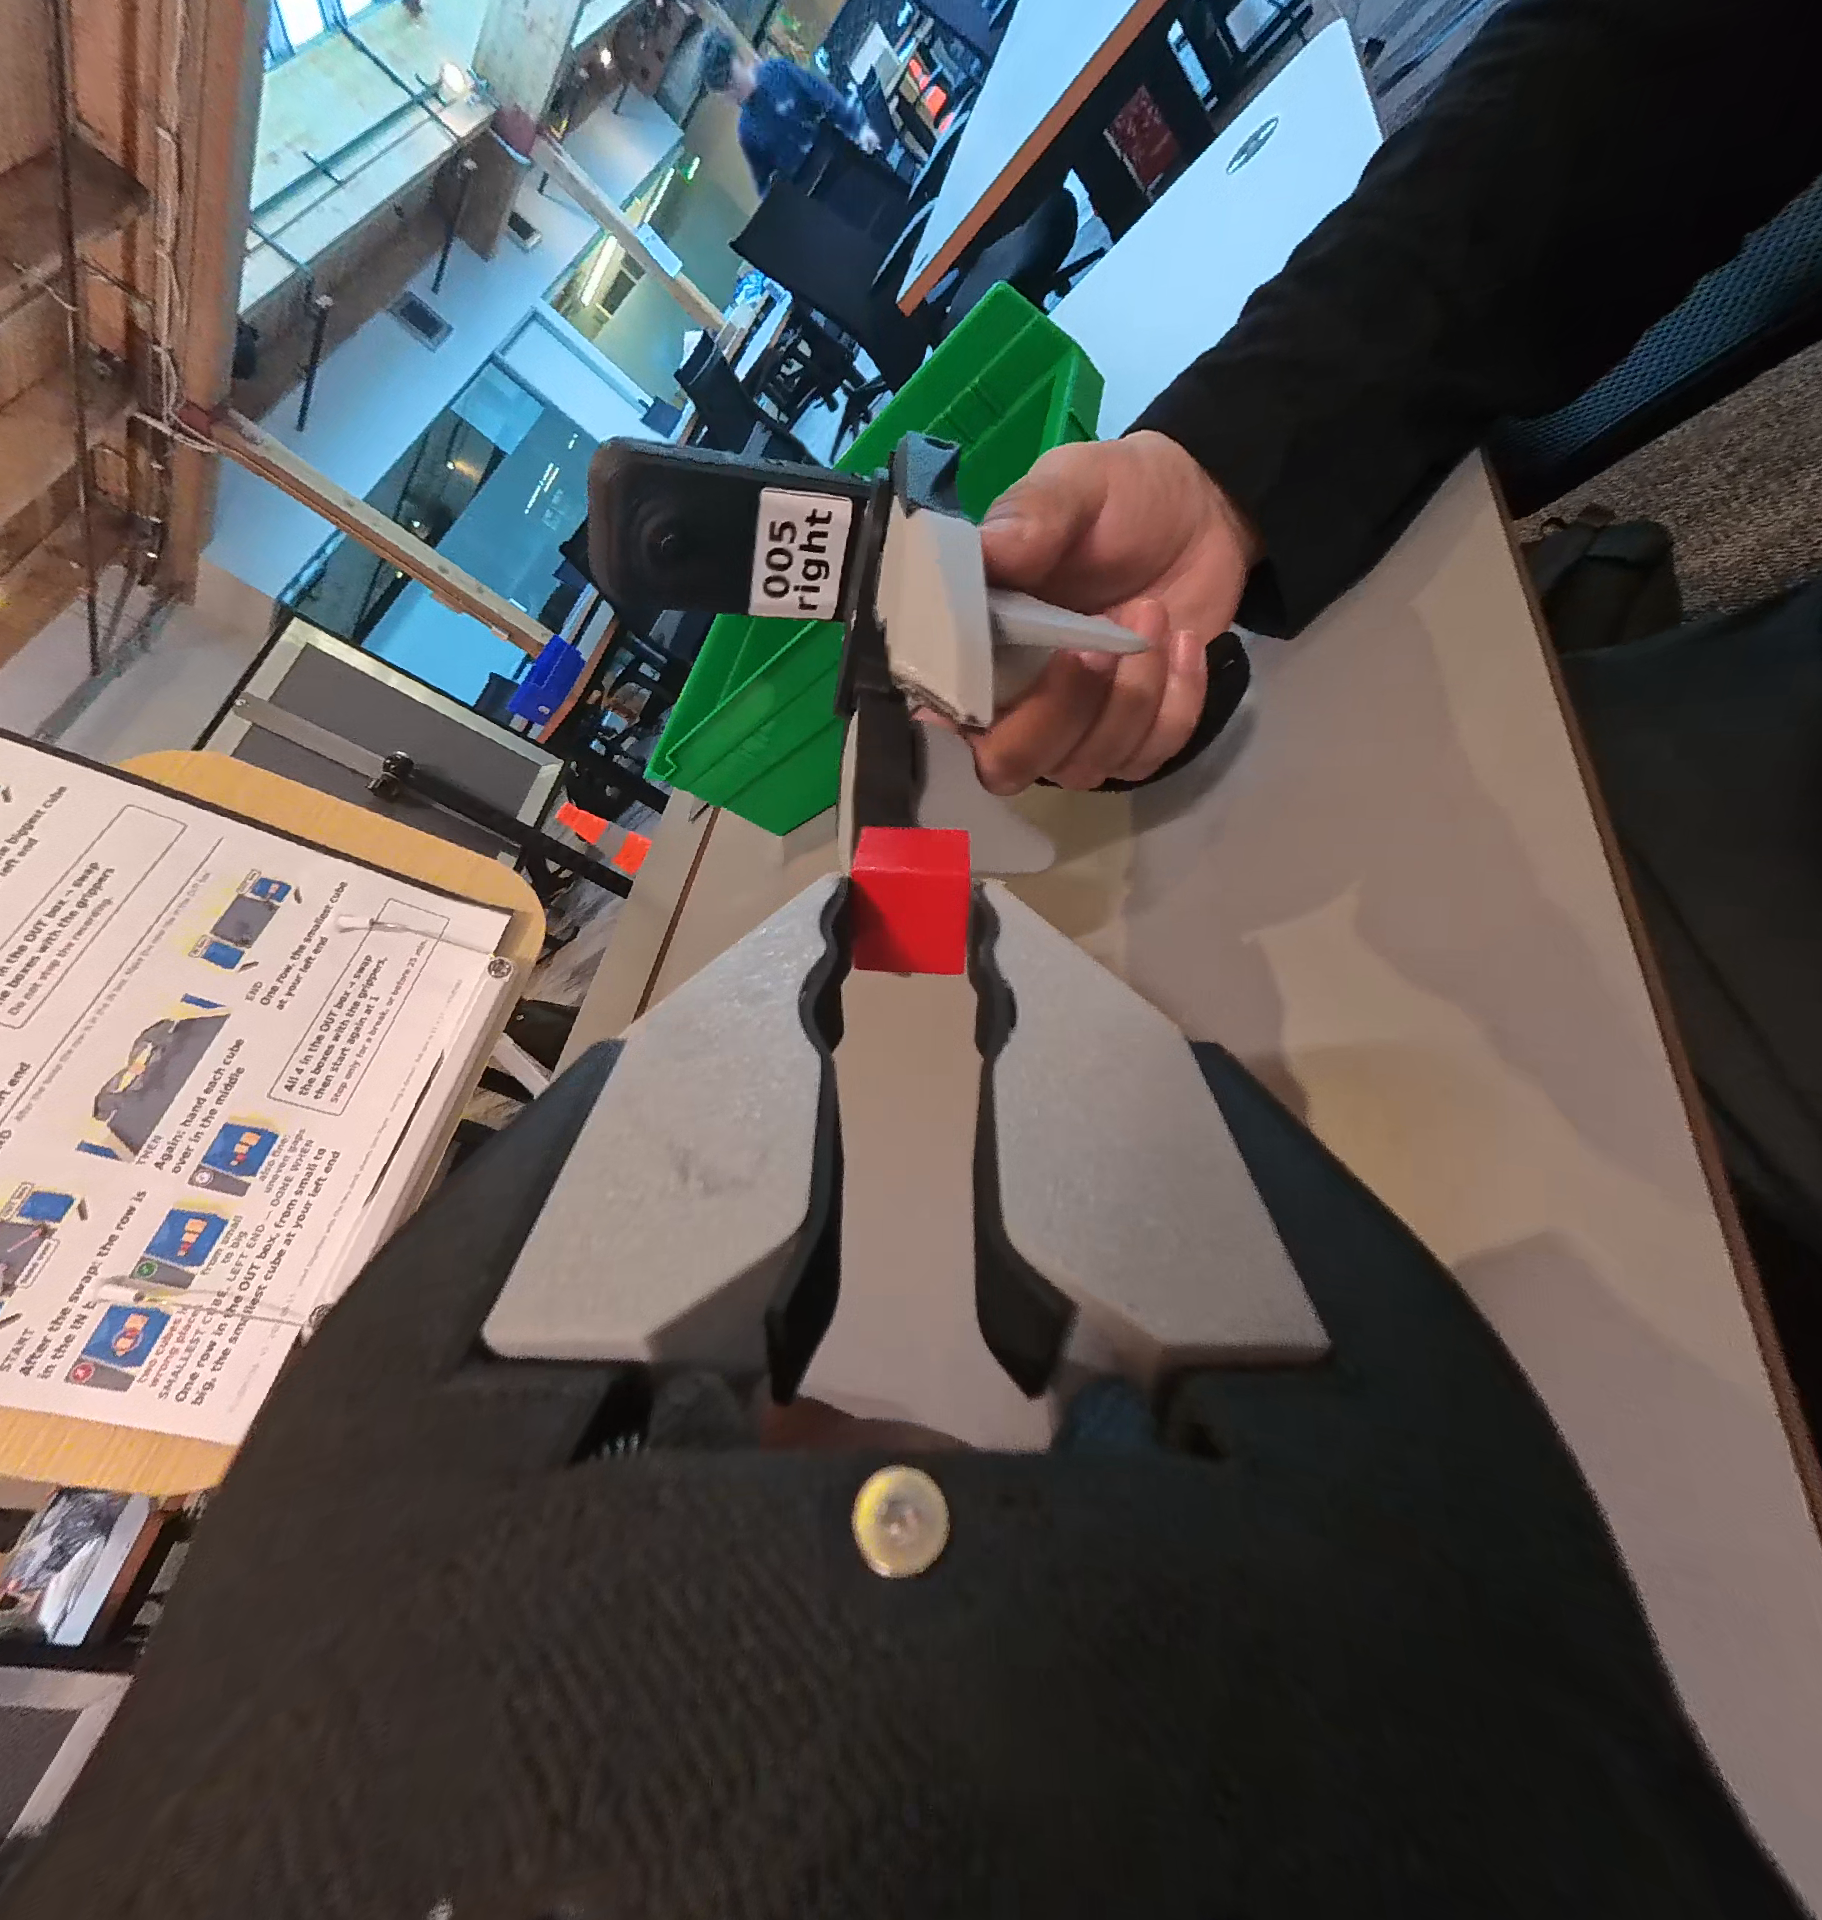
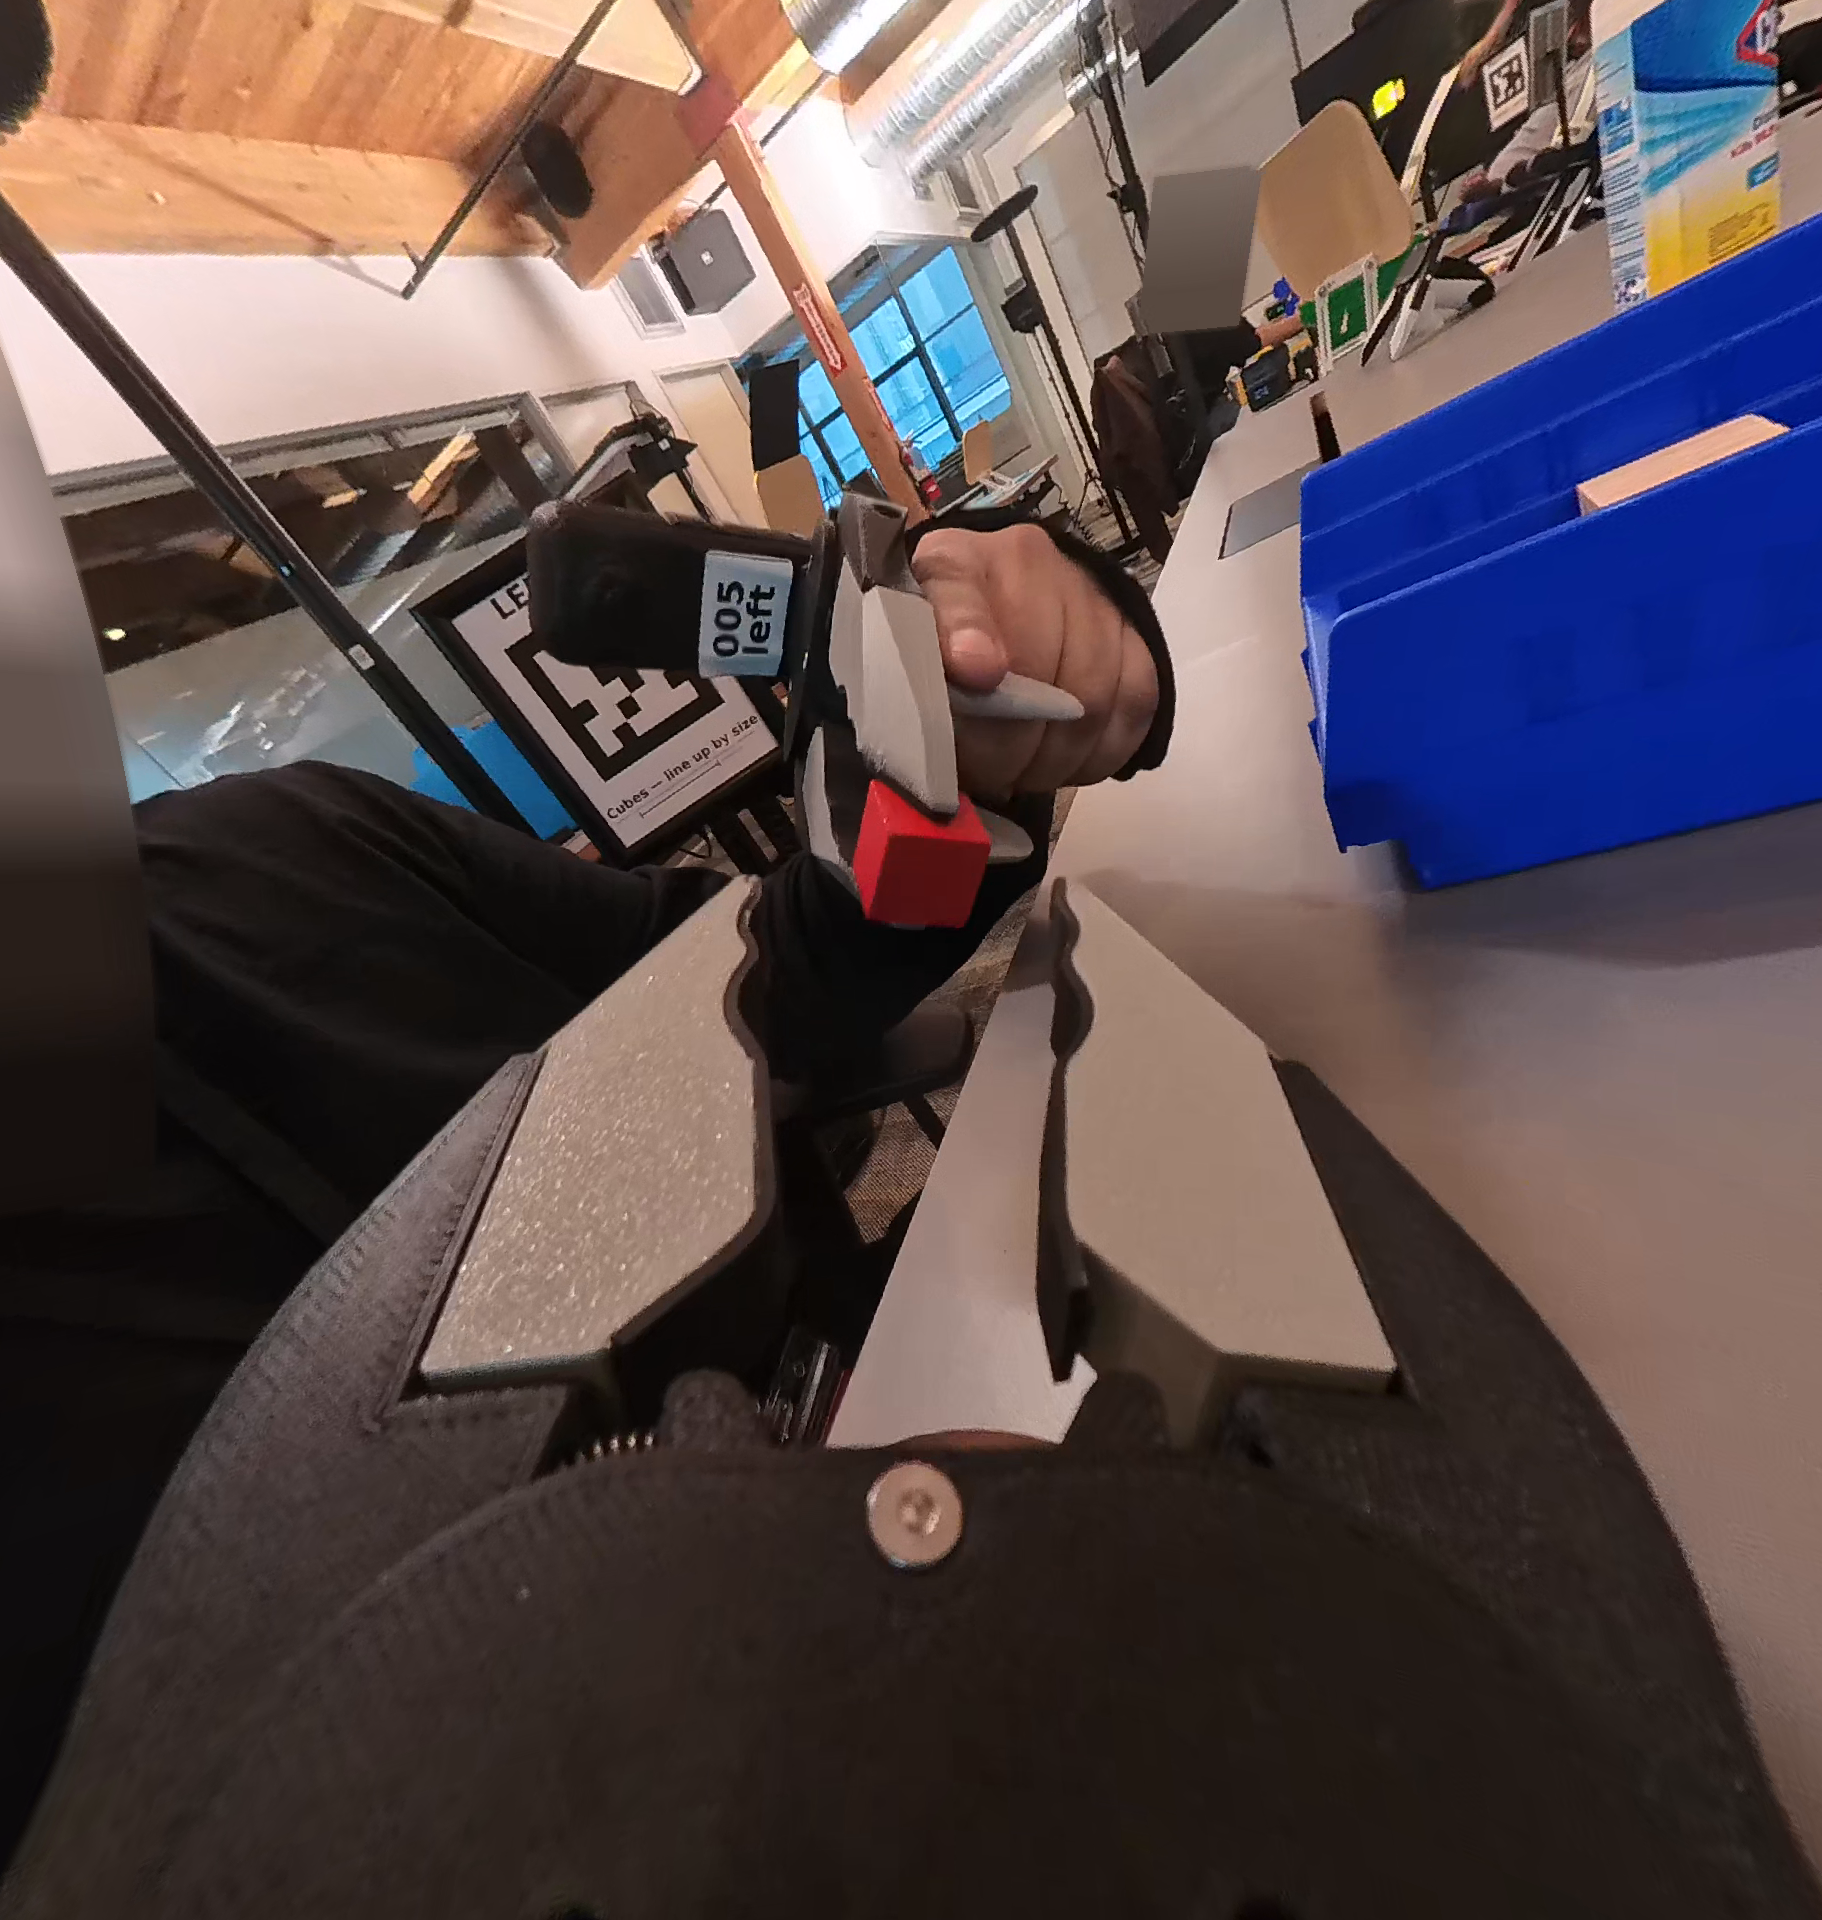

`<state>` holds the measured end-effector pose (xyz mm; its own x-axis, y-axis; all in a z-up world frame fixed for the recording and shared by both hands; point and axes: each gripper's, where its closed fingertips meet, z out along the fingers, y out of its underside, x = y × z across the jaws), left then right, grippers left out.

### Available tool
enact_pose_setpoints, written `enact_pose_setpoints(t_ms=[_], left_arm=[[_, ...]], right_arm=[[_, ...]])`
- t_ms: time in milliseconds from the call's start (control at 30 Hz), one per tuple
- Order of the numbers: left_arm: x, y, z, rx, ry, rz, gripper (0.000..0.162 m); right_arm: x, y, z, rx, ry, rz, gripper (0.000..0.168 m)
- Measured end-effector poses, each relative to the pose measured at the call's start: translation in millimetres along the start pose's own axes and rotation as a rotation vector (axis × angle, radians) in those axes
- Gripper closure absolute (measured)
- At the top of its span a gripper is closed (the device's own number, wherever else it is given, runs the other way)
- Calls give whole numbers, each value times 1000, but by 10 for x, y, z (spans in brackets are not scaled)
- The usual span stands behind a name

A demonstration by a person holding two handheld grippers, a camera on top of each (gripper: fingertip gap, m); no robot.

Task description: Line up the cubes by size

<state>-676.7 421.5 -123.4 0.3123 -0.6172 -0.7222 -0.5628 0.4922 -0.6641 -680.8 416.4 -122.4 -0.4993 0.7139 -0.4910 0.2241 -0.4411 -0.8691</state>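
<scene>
The red cube (image 1: 909, 900) sits pinched between the fingertips of your left gripper (image 1: 909, 914), held in the air above the grey table (image 1: 1354, 1039) near its front edge. The grip is at the very tips only; most of the cube stands proud beyond them.

Your right gripper (image 2: 902, 914) faces it at close range, its jaws parted and holding nothing. In the left wrist view its fingertips reach down to just behind the cube; whether they touch it cannot be determined.

Risks, as judged from this position: if you release the left grip before the right has closed, the cube will drop and may roll off the table edge beside you. A tip-only hold could also let the cube twist when the second gripper presses in, and the two sets of fingers may collide at this spacing.

Surface: smooth and flat. A blue bin (image 2: 1572, 665) stands on it to your right with a pale wooden block (image 2: 1676, 462) inside; a green bin (image 1: 886, 582) stands on the other side. An instruction sheet (image 1: 190, 1091) lies on a board beyond. The room is an open workshop with timber beams and glazed partitions.
</scene>
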Motion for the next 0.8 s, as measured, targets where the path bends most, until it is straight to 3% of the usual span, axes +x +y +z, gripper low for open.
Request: enact_pose_setpoints(t_ms=[233,400,800], left_arm=[[45,-89,73,34,7,-1,143],[63,-94,124,40,2,0,143],[80,-85,139,44,6,4,143]], right_arm=[[-44,-16,2,11,-21,8,119],[-103,-4,16,6,-47,-1,136],[-68,19,47,0,-45,15,147]])
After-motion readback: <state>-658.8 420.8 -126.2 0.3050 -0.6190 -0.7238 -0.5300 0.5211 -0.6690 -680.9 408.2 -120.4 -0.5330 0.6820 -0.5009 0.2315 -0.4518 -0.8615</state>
